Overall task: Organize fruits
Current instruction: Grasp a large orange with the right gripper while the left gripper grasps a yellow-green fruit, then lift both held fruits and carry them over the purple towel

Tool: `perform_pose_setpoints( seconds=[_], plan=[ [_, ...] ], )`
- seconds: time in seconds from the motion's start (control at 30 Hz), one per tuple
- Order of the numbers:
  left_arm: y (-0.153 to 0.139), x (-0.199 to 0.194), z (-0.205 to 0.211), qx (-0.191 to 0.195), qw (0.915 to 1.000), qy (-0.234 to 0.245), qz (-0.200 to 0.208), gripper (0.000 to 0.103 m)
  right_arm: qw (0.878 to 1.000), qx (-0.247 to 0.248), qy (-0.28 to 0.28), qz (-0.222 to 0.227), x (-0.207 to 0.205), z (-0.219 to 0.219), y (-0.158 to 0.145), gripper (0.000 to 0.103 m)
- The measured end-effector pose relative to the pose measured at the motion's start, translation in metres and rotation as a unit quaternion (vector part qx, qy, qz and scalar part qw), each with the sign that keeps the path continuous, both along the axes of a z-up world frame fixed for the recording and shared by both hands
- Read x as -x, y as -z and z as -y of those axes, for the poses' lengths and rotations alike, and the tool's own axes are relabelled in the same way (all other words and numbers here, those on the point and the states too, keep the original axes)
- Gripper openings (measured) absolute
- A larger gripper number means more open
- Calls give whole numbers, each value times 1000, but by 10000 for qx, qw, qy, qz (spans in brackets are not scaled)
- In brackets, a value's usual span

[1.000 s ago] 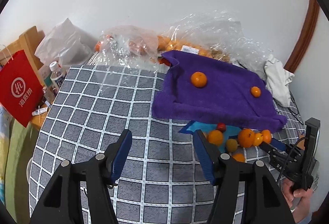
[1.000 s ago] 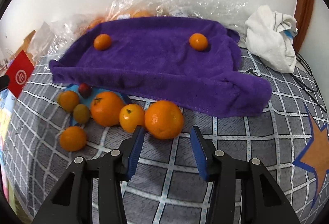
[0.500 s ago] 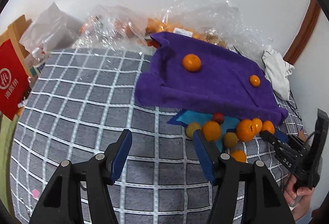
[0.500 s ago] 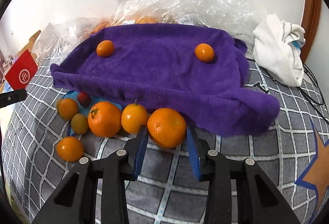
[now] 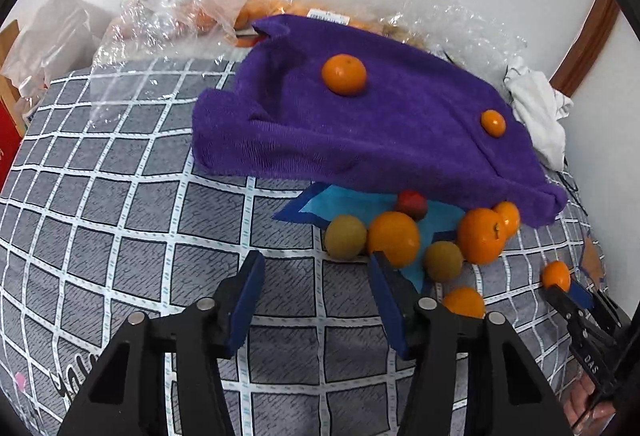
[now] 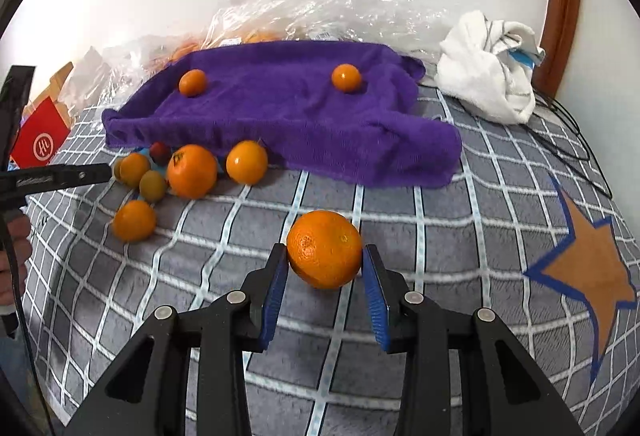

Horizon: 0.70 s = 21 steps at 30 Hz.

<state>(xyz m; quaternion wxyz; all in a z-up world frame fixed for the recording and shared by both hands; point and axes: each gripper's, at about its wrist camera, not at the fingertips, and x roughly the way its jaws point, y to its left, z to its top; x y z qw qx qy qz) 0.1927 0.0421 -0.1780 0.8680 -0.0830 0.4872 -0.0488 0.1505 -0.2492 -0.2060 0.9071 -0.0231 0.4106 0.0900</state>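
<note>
The left gripper (image 5: 316,272) tilts steeply down over the checked grey blanket (image 5: 120,220), its blue-padded jaws closing on nothing but blanket; the loose fruit cluster (image 5: 416,232) lies just past its right finger, toward one o'clock. That cluster holds several oranges, two dull yellow-green fruits and a small red fruit (image 5: 411,204), bunched on a blue patch at the near hem of the purple towel (image 5: 380,124). The towel is spread with raised edges like a shallow tray, its long side running from ten o'clock to four o'clock in the left wrist view; on it sit two oranges, well apart, a larger one (image 5: 344,74) to the left and a smaller one (image 5: 493,123) to the right. Behind the towel, at twelve o'clock, crumpled clear plastic bags (image 5: 188,16) hold more orange fruit. A crumpled white cloth (image 6: 490,70) lies at two o'clock beside the towel. The right gripper (image 6: 325,256) also points down at a slant and is clamped on a large orange (image 6: 325,249), one pad pressing each side; the fruit is round, with a dimple facing the camera, apart from the cluster at ten o'clock. An orange star (image 6: 588,264) with a blue border marks the blanket at three o'clock.
</note>
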Motion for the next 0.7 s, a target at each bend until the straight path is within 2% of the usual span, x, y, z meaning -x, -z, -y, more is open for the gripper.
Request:
perform_pose_setpoints(
  seconds=[0.17,0.33,0.5,0.57,0.6,0.7],
  plan=[
    [6,-4,5,-114,9998,83,107,47,9999,107,51,40,-2,-6,6,39],
    [6,-12,11,-74,9997,171,134,44,9999,100,53,-102,-11,-11,12,47],
    [6,-17,16,-81,9996,195,165,35,10000,81,1,-21,-15,-17,11,47],
    [6,-18,19,-114,9995,240,193,24,9999,130,-3,53,-14,-20,11,43],
    [7,-18,21,-163,9994,260,184,24,9999,157,3,57,-14,-20,12,40],
    [5,-17,22,-225,9990,339,158,24,10000,61,15,44,-12,-18,11,40]
  ],
)
